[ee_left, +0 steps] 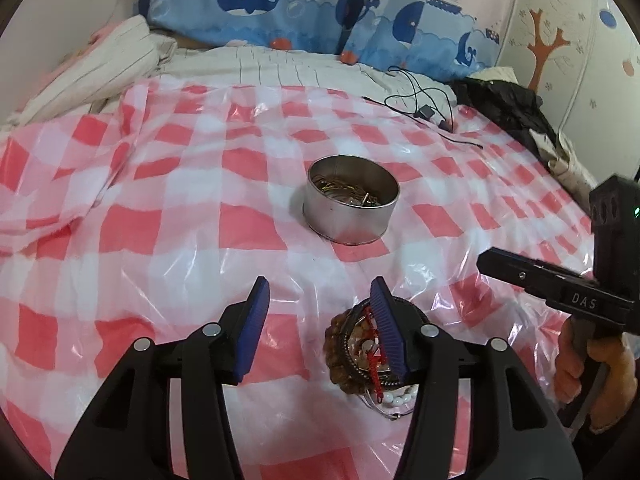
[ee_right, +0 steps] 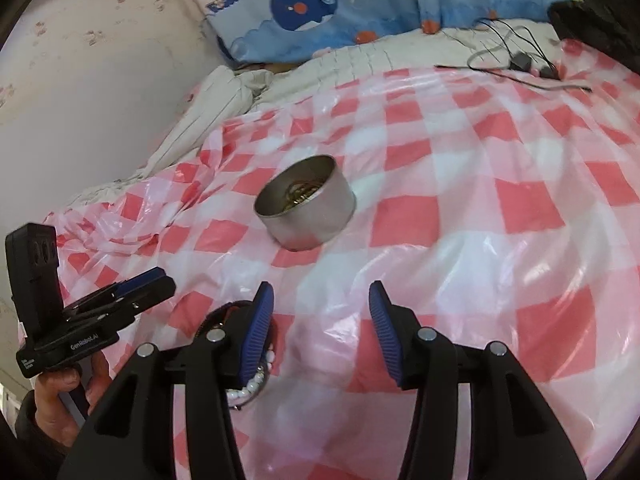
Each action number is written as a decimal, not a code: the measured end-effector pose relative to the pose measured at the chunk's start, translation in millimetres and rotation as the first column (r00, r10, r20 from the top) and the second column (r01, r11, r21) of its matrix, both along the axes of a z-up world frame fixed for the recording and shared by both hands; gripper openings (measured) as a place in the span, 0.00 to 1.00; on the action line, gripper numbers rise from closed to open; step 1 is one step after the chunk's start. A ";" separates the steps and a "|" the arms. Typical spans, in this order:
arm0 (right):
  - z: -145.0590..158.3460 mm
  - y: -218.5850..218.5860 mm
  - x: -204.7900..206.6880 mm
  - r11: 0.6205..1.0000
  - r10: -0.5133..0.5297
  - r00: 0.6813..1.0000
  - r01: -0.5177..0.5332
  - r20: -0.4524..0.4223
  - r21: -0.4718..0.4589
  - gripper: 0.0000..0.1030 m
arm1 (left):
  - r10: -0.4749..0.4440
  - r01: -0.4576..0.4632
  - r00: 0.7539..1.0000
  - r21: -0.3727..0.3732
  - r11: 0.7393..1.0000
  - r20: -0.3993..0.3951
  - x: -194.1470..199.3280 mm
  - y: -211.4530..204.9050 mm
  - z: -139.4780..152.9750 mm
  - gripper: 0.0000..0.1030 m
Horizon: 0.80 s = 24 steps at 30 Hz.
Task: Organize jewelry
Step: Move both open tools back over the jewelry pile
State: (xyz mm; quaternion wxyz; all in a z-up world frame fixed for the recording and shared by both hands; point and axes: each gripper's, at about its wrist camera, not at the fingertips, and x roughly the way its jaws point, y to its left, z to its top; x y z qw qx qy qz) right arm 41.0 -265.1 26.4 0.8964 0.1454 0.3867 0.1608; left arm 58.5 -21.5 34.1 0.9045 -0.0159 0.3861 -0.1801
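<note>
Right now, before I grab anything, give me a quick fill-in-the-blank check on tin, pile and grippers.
1. The round metal tin stands upright with no ____ on it.
2. The jewelry pile lies on the ____ checked plastic sheet.
3. The left gripper and right gripper are both ____.

Missing words: lid; pink-and-white; open

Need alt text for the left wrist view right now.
The open left gripper hovers over a jewelry pile of beaded bracelets on the red checked plastic sheet. Beyond stands a round metal tin holding gold pieces; the right gripper shows at right.
</note>
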 end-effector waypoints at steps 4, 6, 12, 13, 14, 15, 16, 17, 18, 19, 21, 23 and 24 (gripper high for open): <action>-5.5 12.2 -0.7 0.999 0.029 0.999 -0.029 -0.013 -0.036 0.51 | 0.010 -0.010 1.000 0.075 0.997 0.013 0.4 -6.3 -1.3 0.52; -6.3 13.5 -0.5 0.999 0.034 0.999 -0.035 -0.014 -0.037 0.51 | 0.006 -0.007 1.000 0.077 0.997 0.014 1.1 -7.2 -0.4 0.53; -10.0 14.9 0.7 0.998 0.039 0.999 -0.040 -0.020 -0.045 0.53 | -0.001 -0.005 0.999 0.141 0.990 0.037 -1.1 -12.7 1.0 0.57; -9.8 15.4 0.9 0.998 0.040 0.999 -0.041 -0.021 -0.046 0.53 | -0.002 -0.003 0.999 0.146 0.989 0.039 -1.0 -13.2 1.0 0.58; -10.1 15.7 0.9 0.998 0.041 0.999 -0.042 -0.021 -0.047 0.53 | -0.005 -0.001 0.999 0.150 0.989 0.040 -1.0 -13.9 1.0 0.58; -10.2 16.1 1.0 0.998 0.041 0.999 -0.042 -0.022 -0.048 0.53 | -0.006 0.000 0.999 0.154 0.988 0.041 -1.3 -14.6 1.1 0.58; -10.1 16.2 1.2 0.998 0.042 0.999 -0.043 -0.022 -0.048 0.53 | -0.007 0.000 0.999 0.158 0.987 0.044 -1.7 -14.9 1.3 0.59; -10.1 16.3 1.2 0.998 0.042 0.999 -0.043 -0.022 -0.047 0.54 | -0.007 -0.001 0.999 0.162 0.987 0.046 -1.7 -14.6 1.3 0.59; -10.3 16.5 1.2 0.998 0.042 0.999 -0.043 -0.022 -0.047 0.54 | -0.006 -0.002 0.999 0.167 0.986 0.049 -2.0 -15.0 1.5 0.60; -10.3 16.5 1.1 0.998 0.041 0.999 -0.042 -0.021 -0.046 0.54 | -0.006 -0.002 0.999 0.169 0.986 0.050 -2.2 -15.0 1.5 0.60; -10.7 16.9 1.2 0.998 0.041 0.999 -0.042 -0.022 -0.048 0.54 | -0.006 -0.003 0.999 0.173 0.985 0.051 -2.3 -15.7 1.4 0.61; -10.5 16.9 1.2 0.998 0.042 0.999 -0.043 -0.023 -0.047 0.54 | -0.008 -0.001 0.999 0.176 0.984 0.051 -2.5 -16.0 1.4 0.62; -10.3 16.7 1.1 0.998 0.042 0.999 -0.043 -0.022 -0.049 0.54 | -0.012 0.003 0.999 0.173 0.985 0.047 -2.4 -15.7 1.4 0.63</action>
